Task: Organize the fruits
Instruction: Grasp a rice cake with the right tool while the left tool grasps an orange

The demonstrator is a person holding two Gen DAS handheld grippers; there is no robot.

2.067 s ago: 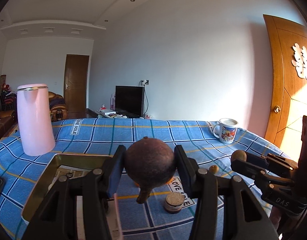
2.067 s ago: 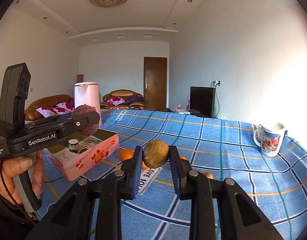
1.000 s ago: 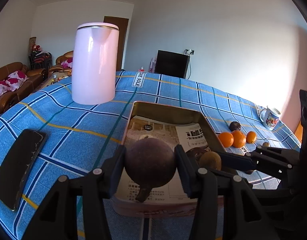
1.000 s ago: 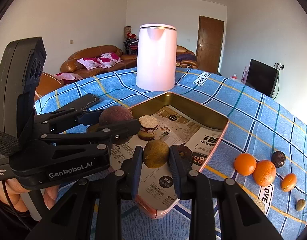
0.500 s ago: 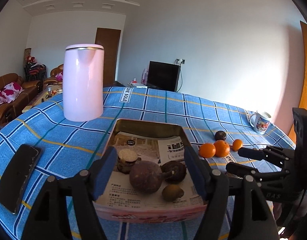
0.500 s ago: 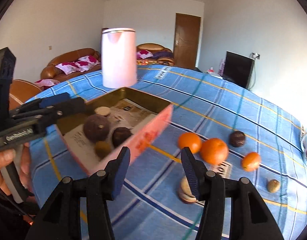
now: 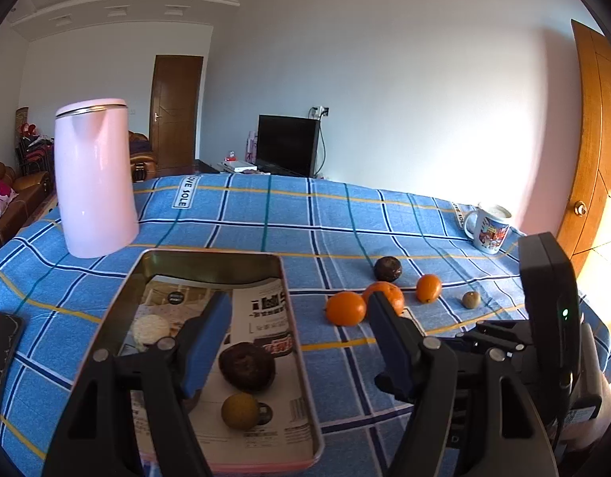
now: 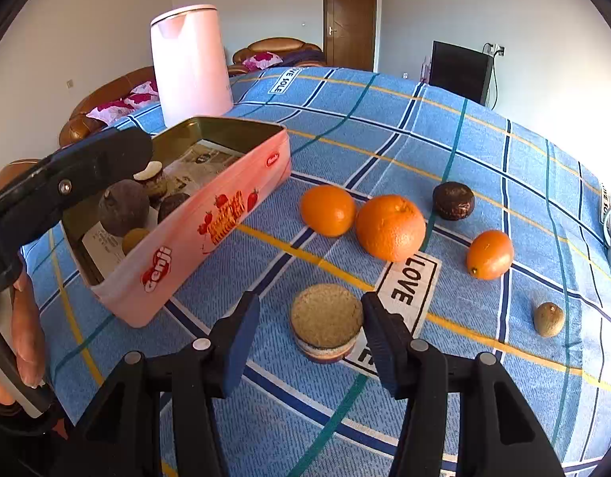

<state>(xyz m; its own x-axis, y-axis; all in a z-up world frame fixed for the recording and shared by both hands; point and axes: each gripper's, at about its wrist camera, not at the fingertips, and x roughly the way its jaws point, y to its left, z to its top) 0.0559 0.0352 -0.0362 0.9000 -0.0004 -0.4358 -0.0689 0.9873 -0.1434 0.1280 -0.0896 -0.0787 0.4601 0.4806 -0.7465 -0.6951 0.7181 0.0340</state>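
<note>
Both our tools are open and empty. Right tool point(image 8: 311, 328) hangs over the worktop point(image 8: 484, 151), its fingers straddling the round flat cake point(image 8: 326, 328), not yet touching. Left tool point(image 7: 301, 334) hovers above the pink tin point(image 8: 210, 222), which holds two dark fruits, a small brown one and a pale cake. Loose on the cloth: three oranges point(image 8: 389, 227), a dark round fruit point(image 8: 453, 200), a small brown fruit point(image 8: 548, 319).

Likely step: pinch the cake. We lower until the pads sit at mid-height on its side wall, centre it, close gently since it looks crumbly. The cake lies flat, broad face up, short axis vertical, no long axis to align with.
</note>
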